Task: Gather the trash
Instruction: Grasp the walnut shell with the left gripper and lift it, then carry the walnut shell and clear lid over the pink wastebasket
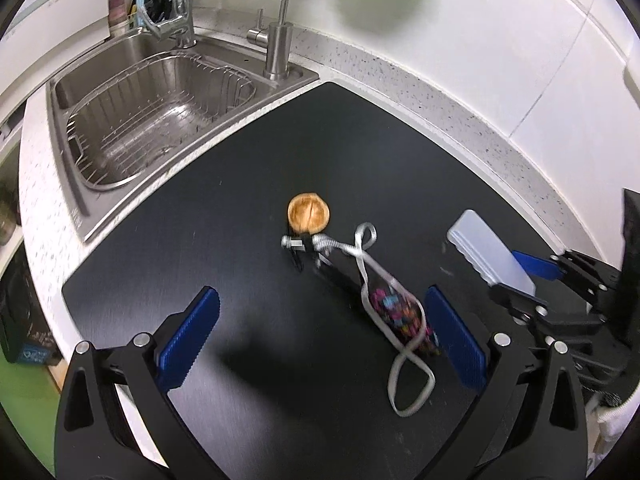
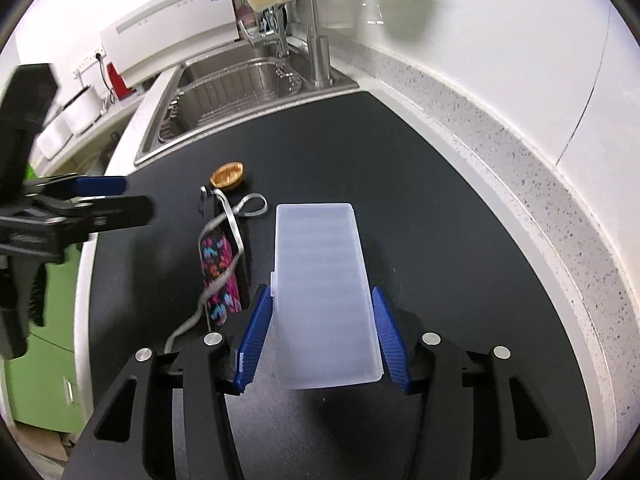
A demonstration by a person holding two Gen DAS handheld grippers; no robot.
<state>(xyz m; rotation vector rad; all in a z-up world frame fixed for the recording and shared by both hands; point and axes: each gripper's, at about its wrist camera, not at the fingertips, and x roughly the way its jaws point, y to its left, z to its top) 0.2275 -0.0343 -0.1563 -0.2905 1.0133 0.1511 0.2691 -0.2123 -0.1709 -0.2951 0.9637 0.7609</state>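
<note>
My right gripper [image 2: 320,328] is shut on a translucent white plastic box [image 2: 322,292] and holds it over the black mat [image 2: 440,240]; the box also shows in the left wrist view [image 1: 490,254]. My left gripper [image 1: 320,332] is open and empty above the mat [image 1: 200,248]. A walnut shell half [image 1: 309,213] lies on the mat ahead of it, also in the right wrist view [image 2: 228,176]. A colourful patterned black strip with a grey strap [image 1: 396,312] lies by my left gripper's right finger [image 1: 454,340]; it also shows in the right wrist view [image 2: 220,276].
A steel sink [image 1: 64,92] with a wire rack [image 1: 160,112] and two taps [image 1: 278,52] lies at the back left. A speckled white counter [image 1: 460,96] and wall border the mat. My left gripper shows at the left of the right wrist view [image 2: 96,200].
</note>
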